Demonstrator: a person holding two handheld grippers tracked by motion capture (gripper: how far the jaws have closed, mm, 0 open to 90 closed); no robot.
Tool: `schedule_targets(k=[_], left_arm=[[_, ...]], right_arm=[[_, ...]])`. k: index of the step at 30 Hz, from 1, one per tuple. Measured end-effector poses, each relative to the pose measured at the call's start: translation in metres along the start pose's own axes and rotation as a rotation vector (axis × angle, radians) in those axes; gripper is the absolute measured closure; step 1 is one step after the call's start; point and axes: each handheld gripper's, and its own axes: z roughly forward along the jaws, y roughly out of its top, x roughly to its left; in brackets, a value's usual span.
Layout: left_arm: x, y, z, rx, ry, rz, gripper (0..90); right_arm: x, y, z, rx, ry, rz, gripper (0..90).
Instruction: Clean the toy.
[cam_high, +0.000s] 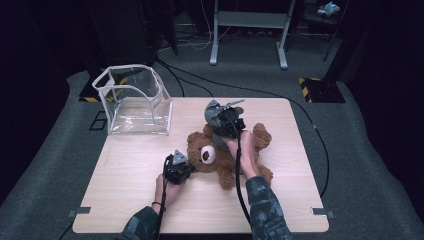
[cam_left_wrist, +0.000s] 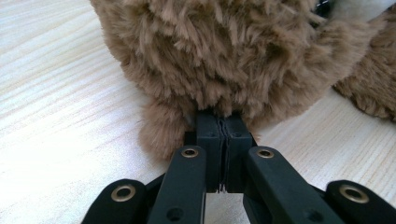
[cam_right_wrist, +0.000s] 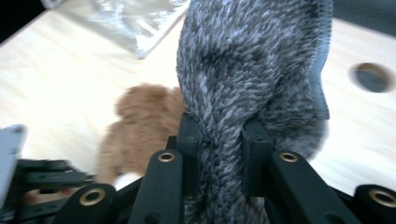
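A clear plastic box (cam_high: 134, 102) is sitting open-topped on the far left corner of the light wooden table (cam_high: 125, 195), well apart from the fingers and up-left of them. Black cables (cam_high: 280, 97) are trailing across the grey carpet (cam_high: 370, 165) beyond the table's far edge. A grey metal stand (cam_high: 248, 22) is standing farther back on the floor. A yellow-and-black striped block (cam_high: 320, 89) is lying off the table's far right corner.
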Motion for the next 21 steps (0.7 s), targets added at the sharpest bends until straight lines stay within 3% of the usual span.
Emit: schedule_targets(k=[3, 5, 7, 11, 13, 16, 18, 21], left_arm=[[-0.001, 0.000, 0.000, -0.002, 0.001, -0.007, 87.9], [0.000, 0.000, 0.000, -0.002, 0.004, -0.001, 87.9], [0.000, 0.000, 0.000, -0.003, 0.005, -0.001, 87.9], [0.000, 0.000, 0.000, -0.003, 0.005, 0.000, 87.9], [0.000, 0.000, 0.000, -0.003, 0.005, -0.001, 87.9], [0.000, 0.000, 0.000, -0.002, 0.005, -0.001, 87.9], [0.000, 0.000, 0.000, -0.003, 0.005, 0.000, 87.9], [-0.001, 0.000, 0.000, -0.005, 0.005, 0.001, 87.8]], right_arm=[[-0.021, -0.004, -0.008, 0.022, -0.051, 0.069, 73.9], [-0.030, -0.010, -0.006, 0.082, -0.035, 0.082, 73.9], [-0.034, -0.017, 0.000, 0.130, -0.121, 0.046, 74.0], [-0.047, -0.022, -0.003, 0.163, -0.192, 0.044, 74.0], [-0.056, -0.025, -0.007, 0.183, -0.271, 0.031, 74.0], [-0.074, -0.033, -0.014, 0.212, -0.331, 0.059, 74.0], [-0.082, -0.037, -0.019, 0.213, -0.347, 0.083, 73.9], [-0.082, -0.037, -0.027, 0.142, -0.273, 0.112, 73.8]])
